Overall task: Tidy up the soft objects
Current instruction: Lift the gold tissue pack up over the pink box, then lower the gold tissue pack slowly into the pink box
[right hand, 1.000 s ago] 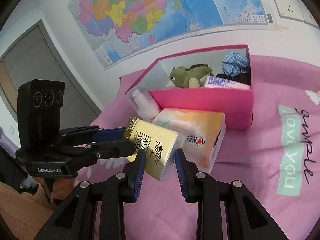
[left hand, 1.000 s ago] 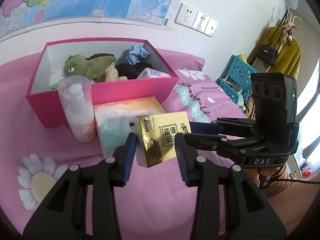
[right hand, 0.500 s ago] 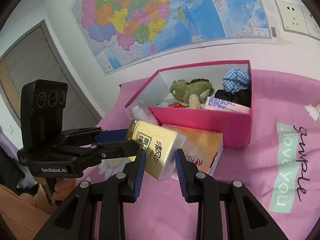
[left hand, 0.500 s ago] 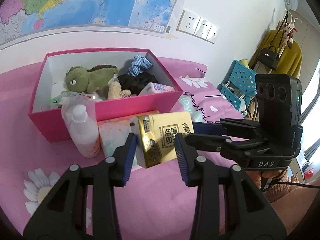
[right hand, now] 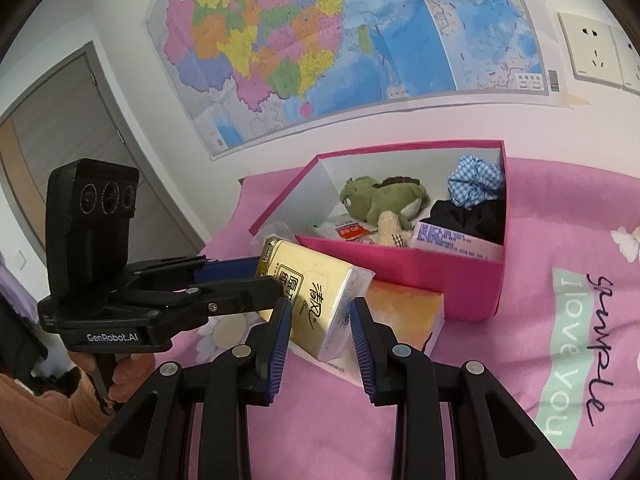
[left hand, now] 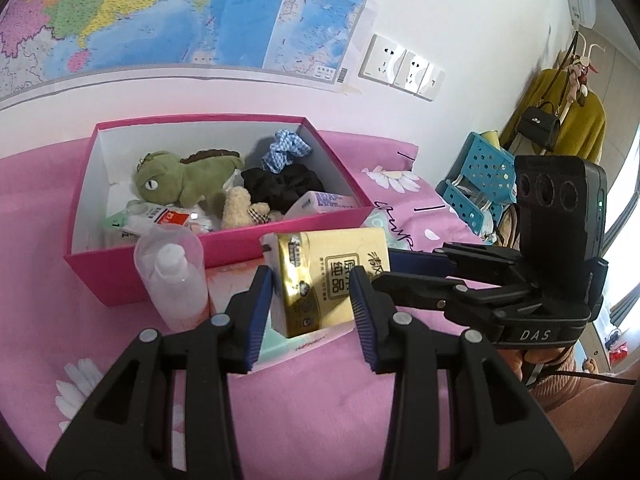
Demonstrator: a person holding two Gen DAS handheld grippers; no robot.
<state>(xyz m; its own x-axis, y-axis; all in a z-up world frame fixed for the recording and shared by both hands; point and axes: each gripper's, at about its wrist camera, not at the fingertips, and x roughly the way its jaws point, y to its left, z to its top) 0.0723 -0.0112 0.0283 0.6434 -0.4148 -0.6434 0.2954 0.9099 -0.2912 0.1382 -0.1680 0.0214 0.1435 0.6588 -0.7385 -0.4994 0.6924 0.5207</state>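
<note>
- Our left gripper (left hand: 312,300) and right gripper (right hand: 320,326) both clamp the gold tissue pack (left hand: 332,280), one per end.
- Pack held just in front of pink box (left hand: 224,252), above boxed tissues (right hand: 404,308).

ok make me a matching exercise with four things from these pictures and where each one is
Things:
1. green plush dinosaur
2. yellow tissue pack
3. clear pump bottle
4. black handbag

Places:
A. hanging on the rack with the mustard coat
B. standing outside the pink box, at its front wall
C. lying inside the pink box
D. held between the left gripper and the right gripper

Pairs: 1-C, 2-D, 3-B, 4-A
</note>
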